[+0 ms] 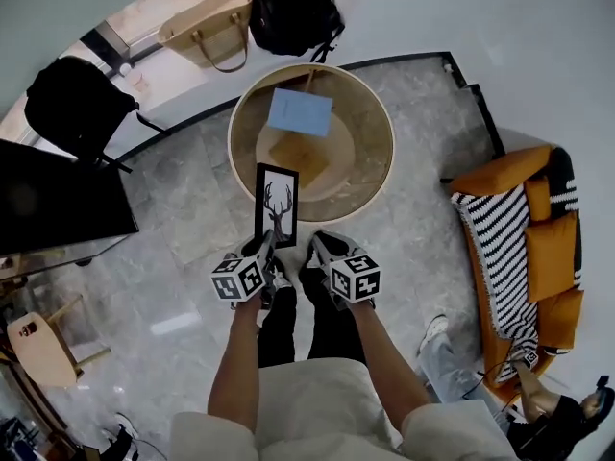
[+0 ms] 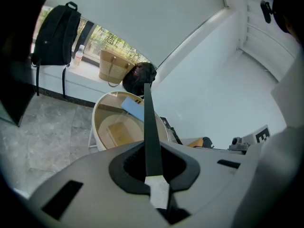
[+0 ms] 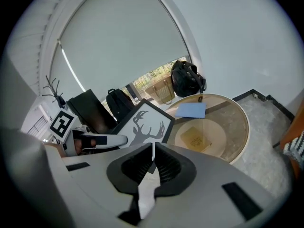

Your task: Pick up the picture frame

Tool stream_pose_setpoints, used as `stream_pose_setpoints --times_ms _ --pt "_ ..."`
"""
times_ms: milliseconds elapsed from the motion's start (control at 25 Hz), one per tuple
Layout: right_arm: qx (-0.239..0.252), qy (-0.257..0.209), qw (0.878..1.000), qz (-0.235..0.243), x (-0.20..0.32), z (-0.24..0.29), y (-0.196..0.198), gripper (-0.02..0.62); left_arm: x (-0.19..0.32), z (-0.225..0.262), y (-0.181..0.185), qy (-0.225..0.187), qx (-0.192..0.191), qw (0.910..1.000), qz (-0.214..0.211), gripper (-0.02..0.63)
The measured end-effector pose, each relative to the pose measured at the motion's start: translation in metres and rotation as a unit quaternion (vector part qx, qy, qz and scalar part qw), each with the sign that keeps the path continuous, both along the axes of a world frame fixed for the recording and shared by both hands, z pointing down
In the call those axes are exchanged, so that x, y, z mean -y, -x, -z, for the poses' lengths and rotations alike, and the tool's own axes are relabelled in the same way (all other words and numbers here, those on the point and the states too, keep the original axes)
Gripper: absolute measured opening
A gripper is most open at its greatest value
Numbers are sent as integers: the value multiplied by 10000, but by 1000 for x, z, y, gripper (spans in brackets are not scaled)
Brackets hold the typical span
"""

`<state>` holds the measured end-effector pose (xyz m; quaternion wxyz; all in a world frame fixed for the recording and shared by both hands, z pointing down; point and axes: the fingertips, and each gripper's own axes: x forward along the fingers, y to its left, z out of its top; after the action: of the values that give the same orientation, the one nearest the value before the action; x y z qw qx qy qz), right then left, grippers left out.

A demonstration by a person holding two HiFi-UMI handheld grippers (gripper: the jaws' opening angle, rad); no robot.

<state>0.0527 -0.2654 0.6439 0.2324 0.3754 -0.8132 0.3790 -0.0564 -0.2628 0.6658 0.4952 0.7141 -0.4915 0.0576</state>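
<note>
The picture frame, black-rimmed with a deer-antler print, hangs in the air over the near edge of the round glass table. My left gripper is shut on its lower left edge; in the left gripper view the frame shows edge-on as a dark strip between the jaws of that gripper. My right gripper is shut on the lower right edge. In the right gripper view the antler print faces the camera above the closed right gripper.
A blue notebook lies on the table top, a tan book on the shelf beneath. Bags and a black backpack line the window ledge. An orange sofa stands right, a dark cabinet left, a seated person lower right.
</note>
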Motion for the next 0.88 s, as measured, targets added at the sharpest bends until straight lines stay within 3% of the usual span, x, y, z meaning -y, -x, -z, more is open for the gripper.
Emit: stream_pose_setpoints --times_ms 160,360,720,880 --pt "220 60 9993 -299 -4 24 5 41 -8 35 14 -147 250 9996 -9 38" --pt "305 -20 9992 -250 -6 56 19 41 -12 69 27 -280 463 9985 -15 38" --pt "282 -177 9994 70 -8 90 58 41 -17 107 51 -525 440 9976 74 38" --pt "312 -271 9991 136 -13 104 69 41 -22 116 52 -594 175 9979 168 38"
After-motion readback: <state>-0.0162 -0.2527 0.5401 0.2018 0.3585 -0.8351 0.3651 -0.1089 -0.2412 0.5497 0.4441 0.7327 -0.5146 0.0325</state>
